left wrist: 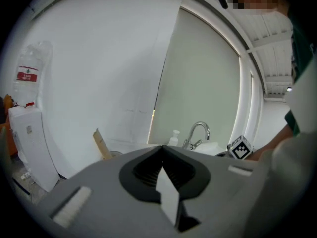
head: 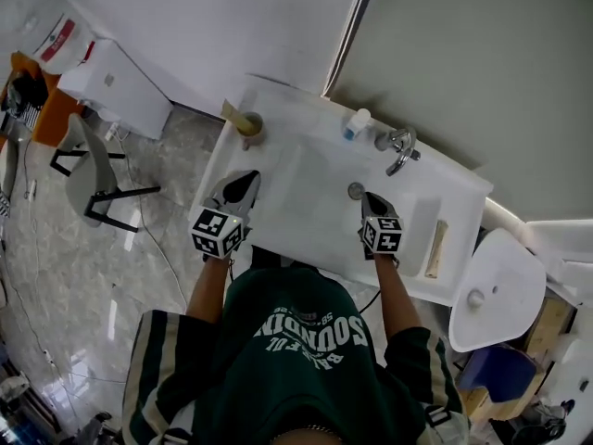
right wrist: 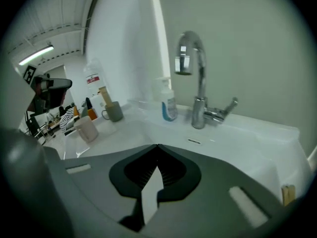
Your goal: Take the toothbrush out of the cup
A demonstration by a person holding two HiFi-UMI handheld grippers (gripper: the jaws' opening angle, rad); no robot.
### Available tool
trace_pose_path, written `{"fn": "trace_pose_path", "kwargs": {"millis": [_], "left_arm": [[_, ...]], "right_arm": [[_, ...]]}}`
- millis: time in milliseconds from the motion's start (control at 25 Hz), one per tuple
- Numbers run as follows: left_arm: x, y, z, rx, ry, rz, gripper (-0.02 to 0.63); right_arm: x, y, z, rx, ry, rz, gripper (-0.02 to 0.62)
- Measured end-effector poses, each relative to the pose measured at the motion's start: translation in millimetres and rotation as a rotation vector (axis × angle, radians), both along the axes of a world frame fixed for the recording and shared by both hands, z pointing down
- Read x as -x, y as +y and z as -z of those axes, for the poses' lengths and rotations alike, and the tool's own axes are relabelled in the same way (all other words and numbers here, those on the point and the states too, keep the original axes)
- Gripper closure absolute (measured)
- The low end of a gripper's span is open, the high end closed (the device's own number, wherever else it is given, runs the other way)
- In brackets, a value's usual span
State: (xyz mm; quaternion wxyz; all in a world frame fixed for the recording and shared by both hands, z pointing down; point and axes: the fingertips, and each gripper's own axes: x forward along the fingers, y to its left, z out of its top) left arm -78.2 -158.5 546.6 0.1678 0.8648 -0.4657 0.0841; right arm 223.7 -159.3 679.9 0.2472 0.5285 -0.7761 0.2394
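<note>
A grey-green cup (head: 251, 127) stands at the back left corner of the white sink counter (head: 320, 128), with a flat tan toothbrush-like piece (head: 233, 113) sticking up out of it. The right gripper view shows the same cup (right wrist: 114, 111) and tan piece (right wrist: 104, 96) far to the left. A second long tan piece (head: 436, 248) lies flat on the counter right of the basin. My left gripper (head: 248, 180) is shut and empty, a short way in front of the cup. My right gripper (head: 371, 198) is shut and empty over the basin's front right.
A chrome tap (right wrist: 197, 83) and a small soap bottle (right wrist: 168, 103) stand behind the basin (head: 306, 202). A pale mug (right wrist: 86, 128) stands near the cup. A toilet (head: 491, 290) is at the right; a chair (head: 88, 170) and a water dispenser (head: 116, 86) are at the left.
</note>
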Motion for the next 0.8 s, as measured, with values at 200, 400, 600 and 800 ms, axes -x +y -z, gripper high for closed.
{"fn": "trace_pose_path", "kwargs": {"millis": [200, 400, 600, 800], "left_arm": [[48.8, 3.2, 1.5, -0.004, 0.008, 0.084, 0.556], [93.0, 11.5, -0.7, -0.005, 0.022, 0.154, 0.555], [129.8, 17.9, -3.6, -0.006, 0.032, 0.208, 0.555], [167.1, 25.6, -1.0, -0.012, 0.042, 0.255, 0.557]], "right_arm": [[104.4, -35.6, 32.0, -0.091, -0.065, 0.174, 0.592], [206.9, -64.1, 82.9, -0.204, -0.147, 0.356, 0.56], [294.6, -86.7, 105.9, -0.273, -0.078, 0.527, 0.411], [355.9, -111.1, 96.5, -0.257, 0.024, 0.597, 0.382]]}}
